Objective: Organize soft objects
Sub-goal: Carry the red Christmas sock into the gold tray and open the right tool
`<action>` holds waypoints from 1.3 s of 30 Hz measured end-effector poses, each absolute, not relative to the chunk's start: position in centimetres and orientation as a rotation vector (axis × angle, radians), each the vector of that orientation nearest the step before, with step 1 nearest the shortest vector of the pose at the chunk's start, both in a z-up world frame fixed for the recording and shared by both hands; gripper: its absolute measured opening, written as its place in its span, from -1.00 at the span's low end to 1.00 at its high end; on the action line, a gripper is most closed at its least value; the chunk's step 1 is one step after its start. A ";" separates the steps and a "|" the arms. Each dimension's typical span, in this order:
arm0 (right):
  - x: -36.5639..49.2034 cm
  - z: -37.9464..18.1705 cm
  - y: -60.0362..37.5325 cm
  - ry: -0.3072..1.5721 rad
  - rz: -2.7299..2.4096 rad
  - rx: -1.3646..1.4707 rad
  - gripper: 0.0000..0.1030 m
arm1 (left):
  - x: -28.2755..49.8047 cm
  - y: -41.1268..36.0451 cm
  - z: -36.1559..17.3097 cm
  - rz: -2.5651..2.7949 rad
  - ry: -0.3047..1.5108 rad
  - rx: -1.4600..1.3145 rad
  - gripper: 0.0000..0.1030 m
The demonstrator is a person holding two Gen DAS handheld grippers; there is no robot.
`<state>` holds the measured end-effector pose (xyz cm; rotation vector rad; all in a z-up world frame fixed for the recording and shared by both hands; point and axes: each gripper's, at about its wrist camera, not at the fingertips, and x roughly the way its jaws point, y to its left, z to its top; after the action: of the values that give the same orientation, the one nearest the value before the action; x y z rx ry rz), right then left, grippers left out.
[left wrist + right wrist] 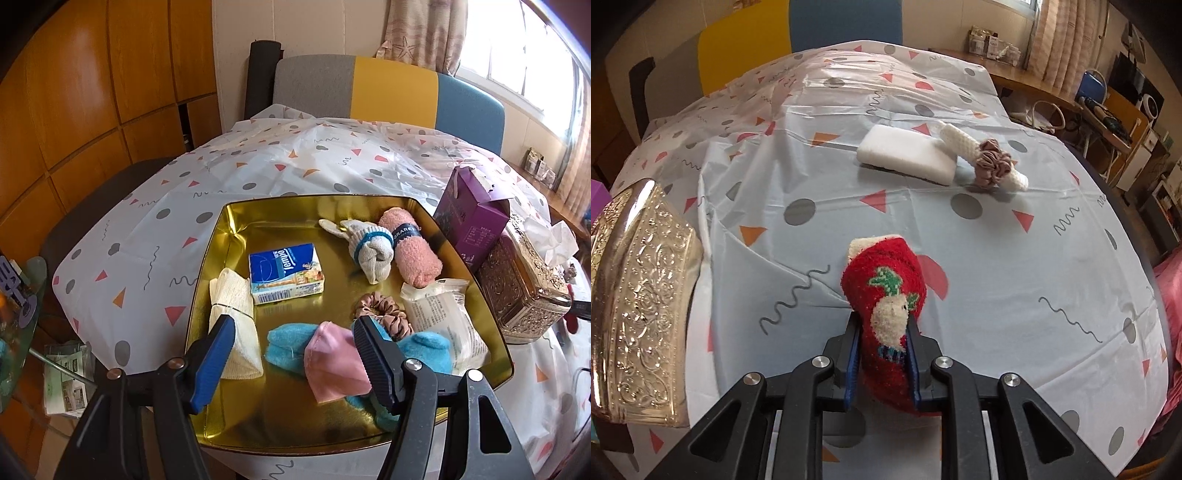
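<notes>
A gold tray (280,218) holds several soft items: a cream cloth (234,306), a Tempo tissue pack (284,273), a rolled grey sock (371,251), a pink towel roll (413,254), a mauve scrunchie (384,314), a white packet (443,321), blue fuzzy socks (288,343) and a pink cloth (332,362). My left gripper (295,325) hovers open over the tray's near side, above the pink cloth and not touching it. My right gripper (884,319) is shut on a red fuzzy sock (886,280) above the patterned tablecloth.
An ornate silver tissue box (524,284) (639,295) and a purple carton (472,221) stand right of the tray. Farther out on the table lie a white sponge block (905,157) and a white knit band with a mauve scrunchie (991,162). A chair stands behind the table.
</notes>
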<state>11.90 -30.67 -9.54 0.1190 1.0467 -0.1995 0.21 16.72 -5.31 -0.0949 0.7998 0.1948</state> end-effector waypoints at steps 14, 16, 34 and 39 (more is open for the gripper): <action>14.4 -0.6 -24.7 0.875 -0.083 0.094 -0.62 | -1.0 18.8 -4.6 0.248 0.773 -0.118 0.34; 14.7 2.1 -22.8 0.817 -0.032 0.071 -0.62 | -1.1 18.8 -4.5 0.253 0.769 -0.114 0.38; 9.3 3.5 3.5 0.771 0.630 -0.254 -0.62 | -2.6 19.3 -3.3 0.303 0.717 -0.076 0.39; 9.5 -2.0 6.9 0.913 0.678 -0.259 -0.62 | -3.0 19.7 -3.0 0.315 0.704 -0.072 0.39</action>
<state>9.53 6.90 -1.95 -0.2588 0.9132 0.6780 -3.03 19.71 -3.03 -0.0725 0.7042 0.3153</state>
